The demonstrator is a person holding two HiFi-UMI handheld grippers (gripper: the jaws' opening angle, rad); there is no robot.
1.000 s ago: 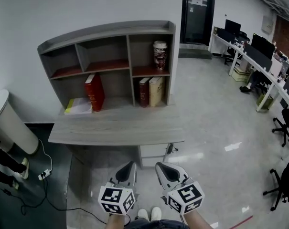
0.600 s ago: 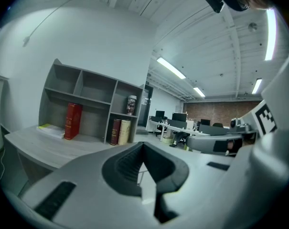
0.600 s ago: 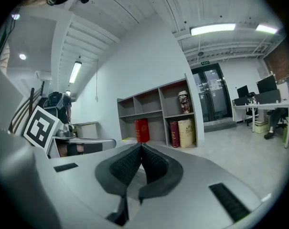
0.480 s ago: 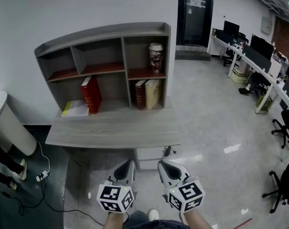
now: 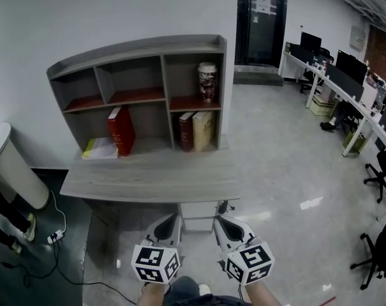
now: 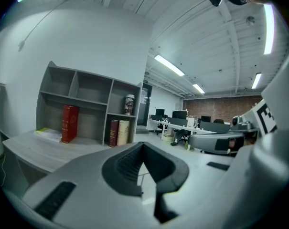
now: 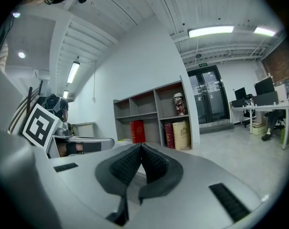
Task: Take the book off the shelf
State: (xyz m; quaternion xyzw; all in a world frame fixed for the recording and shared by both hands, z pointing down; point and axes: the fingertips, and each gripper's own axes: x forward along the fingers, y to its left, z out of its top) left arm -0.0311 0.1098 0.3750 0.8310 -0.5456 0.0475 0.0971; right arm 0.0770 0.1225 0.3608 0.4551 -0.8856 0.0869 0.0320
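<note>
Approach stage: left gripper (image 5: 169, 225) and right gripper (image 5: 223, 227), both pressed together and empty, bottom centre. Next, open one toward the red book (image 5: 120, 131), centre-left.

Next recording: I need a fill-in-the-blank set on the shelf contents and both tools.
On the shelf, the patterned cup stands in the ____ right compartment.
The red book stands in the lower ____ compartment.
The lower right compartment holds ____ upright books.
The left tool and right tool are both ____, holding nothing.
Missing words: upper; left; two; shut.
</note>
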